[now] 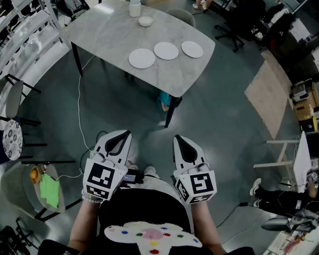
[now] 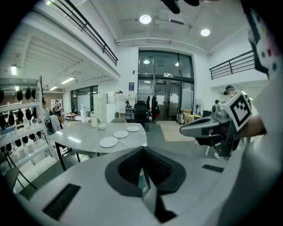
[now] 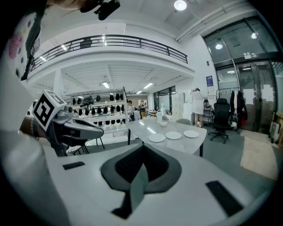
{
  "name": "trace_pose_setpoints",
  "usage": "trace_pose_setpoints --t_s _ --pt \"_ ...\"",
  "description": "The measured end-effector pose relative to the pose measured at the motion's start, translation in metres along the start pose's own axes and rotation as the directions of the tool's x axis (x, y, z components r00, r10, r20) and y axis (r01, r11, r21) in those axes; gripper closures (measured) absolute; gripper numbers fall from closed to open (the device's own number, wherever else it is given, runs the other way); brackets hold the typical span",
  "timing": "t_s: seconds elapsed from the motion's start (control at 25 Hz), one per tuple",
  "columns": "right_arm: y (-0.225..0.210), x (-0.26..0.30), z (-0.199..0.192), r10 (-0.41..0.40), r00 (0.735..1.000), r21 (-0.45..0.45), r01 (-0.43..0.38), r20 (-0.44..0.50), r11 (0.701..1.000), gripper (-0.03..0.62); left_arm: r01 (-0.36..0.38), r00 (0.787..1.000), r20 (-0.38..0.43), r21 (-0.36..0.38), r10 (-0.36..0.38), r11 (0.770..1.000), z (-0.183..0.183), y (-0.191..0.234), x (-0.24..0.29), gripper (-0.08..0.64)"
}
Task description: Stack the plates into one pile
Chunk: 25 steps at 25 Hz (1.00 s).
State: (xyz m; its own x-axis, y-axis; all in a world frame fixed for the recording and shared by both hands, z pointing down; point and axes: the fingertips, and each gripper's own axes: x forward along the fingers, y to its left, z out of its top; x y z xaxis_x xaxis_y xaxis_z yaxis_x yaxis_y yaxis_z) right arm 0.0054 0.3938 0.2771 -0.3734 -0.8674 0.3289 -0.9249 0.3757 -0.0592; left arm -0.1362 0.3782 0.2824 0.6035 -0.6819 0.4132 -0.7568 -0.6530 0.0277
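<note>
Three white plates lie in a row on the grey marble table: a left plate, a middle plate and a right plate. All three are separate, side by side. My left gripper and right gripper are held close to my body, well short of the table, both shut with nothing in them. The left gripper view shows the plates far off past the shut left gripper. Beyond the shut right gripper in its own view, the plates sit on the distant table.
A small white bowl and a white jug stand at the table's far side. Chairs and a white rack line the left. A cable trails over the floor. An office chair stands at the back right, a beige rug to the right.
</note>
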Motion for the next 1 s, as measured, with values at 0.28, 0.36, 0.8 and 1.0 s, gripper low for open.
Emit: trace_pose_setpoints --t_s 0.28,0.36,0.8,1.0 --pt "-0.0005 0.0007 -0.0059 0.001 1.000 0.013 -0.001 -0.011 1.000 0.591 0.001 1.000 0.000 -0.002 -0.001 1.000 0.0011 0.0002 0.0018 0.551" --pt "-0.0005 0.0005 -0.0064 0.002 1.000 0.014 -0.001 -0.013 1.000 0.591 0.002 1.000 0.000 -0.004 -0.002 1.000 0.0013 -0.0002 0.0023 0.551" --pt "-0.0042 -0.0023 -0.0079 -0.008 1.000 0.055 0.008 -0.001 0.998 0.591 -0.005 1.000 0.004 -0.007 0.005 1.000 0.0009 -0.0023 0.0016 0.551" --pt "-0.0058 -0.0018 -0.0099 -0.002 1.000 0.049 0.002 0.000 0.999 0.591 -0.041 0.999 0.018 -0.024 0.042 0.999 0.0016 -0.0015 0.0043 0.551"
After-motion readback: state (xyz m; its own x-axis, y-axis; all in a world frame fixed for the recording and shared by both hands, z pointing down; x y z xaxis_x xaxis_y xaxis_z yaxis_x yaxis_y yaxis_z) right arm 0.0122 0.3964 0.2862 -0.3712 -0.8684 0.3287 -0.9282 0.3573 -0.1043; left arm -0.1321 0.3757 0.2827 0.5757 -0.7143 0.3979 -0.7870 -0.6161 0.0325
